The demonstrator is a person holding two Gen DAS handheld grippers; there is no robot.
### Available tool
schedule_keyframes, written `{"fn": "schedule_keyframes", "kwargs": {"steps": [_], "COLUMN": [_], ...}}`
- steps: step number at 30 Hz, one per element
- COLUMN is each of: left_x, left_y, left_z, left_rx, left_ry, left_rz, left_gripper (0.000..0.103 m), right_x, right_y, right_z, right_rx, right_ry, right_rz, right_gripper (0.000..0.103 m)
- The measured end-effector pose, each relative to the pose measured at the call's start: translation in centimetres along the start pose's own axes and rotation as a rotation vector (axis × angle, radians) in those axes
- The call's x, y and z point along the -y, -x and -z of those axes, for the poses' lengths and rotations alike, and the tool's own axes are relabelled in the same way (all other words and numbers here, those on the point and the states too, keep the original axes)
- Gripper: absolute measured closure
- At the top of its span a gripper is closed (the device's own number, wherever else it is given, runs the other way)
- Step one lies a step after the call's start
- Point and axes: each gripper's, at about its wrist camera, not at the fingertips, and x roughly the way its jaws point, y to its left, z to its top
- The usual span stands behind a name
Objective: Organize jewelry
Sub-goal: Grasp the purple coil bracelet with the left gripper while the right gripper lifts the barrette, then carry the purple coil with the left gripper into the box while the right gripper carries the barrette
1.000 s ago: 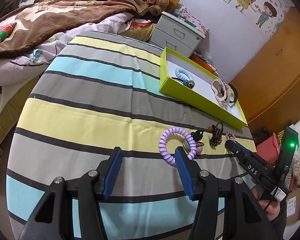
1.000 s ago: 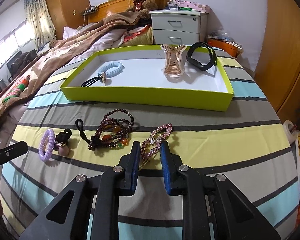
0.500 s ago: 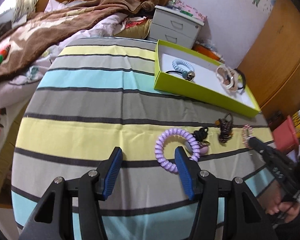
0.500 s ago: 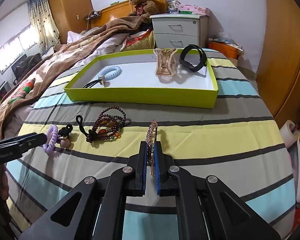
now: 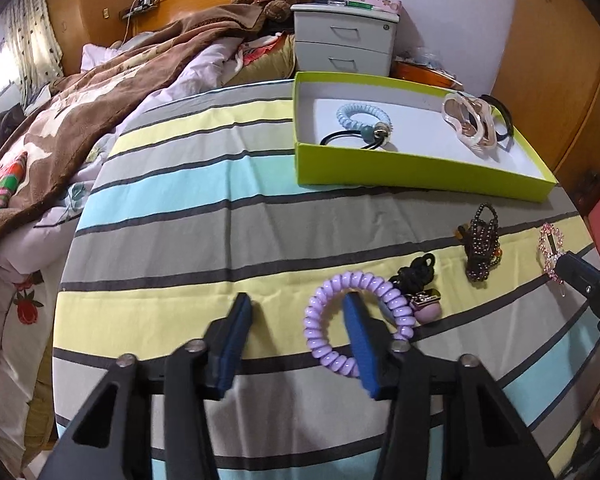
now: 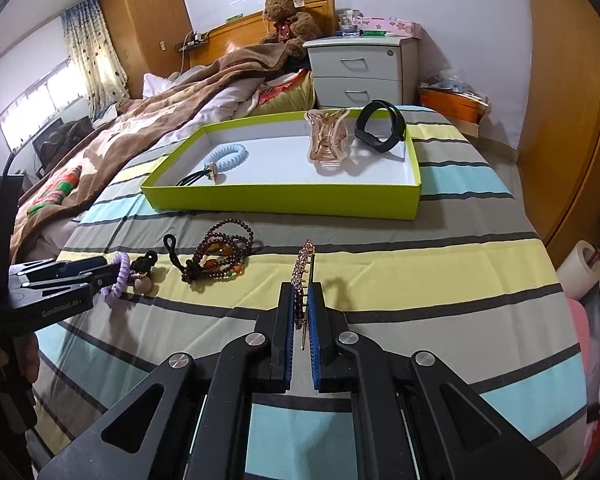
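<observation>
My right gripper (image 6: 301, 300) is shut on a pink rhinestone hair clip (image 6: 303, 270) and holds it on edge just above the striped cloth. My left gripper (image 5: 298, 316) is open, its right finger inside a purple coil hair tie (image 5: 352, 312) that lies on the cloth with a black cord and pink charm (image 5: 418, 280). A dark bead bracelet (image 6: 220, 256) lies between the grippers. The lime green box (image 6: 284, 200) behind holds a blue coil tie (image 6: 226, 158), a beige claw clip (image 6: 327, 140) and a black band (image 6: 378, 126).
The striped cloth (image 5: 180, 200) covers a round table. A bed with a brown blanket (image 5: 80, 100) lies left, a grey nightstand (image 6: 360, 72) behind the box, wooden wardrobe doors (image 6: 572, 120) at right. A tape roll (image 6: 578, 268) sits beyond the right edge.
My right gripper closed on the rhinestone clip and lifted it onto its edge. My left gripper moved in so its right finger sits inside the purple coil tie.
</observation>
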Motion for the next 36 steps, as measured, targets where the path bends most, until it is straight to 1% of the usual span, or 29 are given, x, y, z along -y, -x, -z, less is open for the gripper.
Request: {"fn": "schedule_keyframes", "kwargs": {"steps": [1,5,7,8,12,18,25,36], "left_x": [0.2,0.8,1.0,0.9,0.7,1.0,1.0,0.9], "left_y": [0.1,0.3,0.4,0.4,0.9,2.0,3.7,5.4], "left_z": [0.0,0.0,0.0,0.0,0.2,0.4,0.1,-2.8], "left_rx": [0.000,-0.003,-0.005,-0.007,-0.006,0.012,0.051,0.110], "left_ry": [-0.006,-0.026,-0.023,-0.020,0.011,0.020,0.021,0.036], "left_rz": [0.001,-0.010,-0.008,-0.008,0.024,0.036,0.044,0.085], "left_gripper": [0.067,0.078,0.090,0.092,0.093,0.093,0.093,0.093], "right_x": [0.1,0.2,0.3,0.3,0.4,0.2,0.0,-0.3], "right_y": [0.1,0.4,0.5,0.6,0.9,1.4,2.3,3.1], "right_z": [0.0,0.1,0.1,0.1,0.1,0.1,-0.1,-2.2], "right_rx": [0.002,0.010,0.013,0.015,0.021,0.032,0.051,0.088], "right_ry": [-0.002,-0.007,-0.009,-0.010,-0.013,-0.010,-0.007,0.009], "right_rz": [-0.001,-0.003,-0.005,-0.006,-0.008,-0.013,-0.019,-0.027], "right_gripper": [0.096,0.096,0.096,0.096,0.096,0.096,0.096,0.096]}}
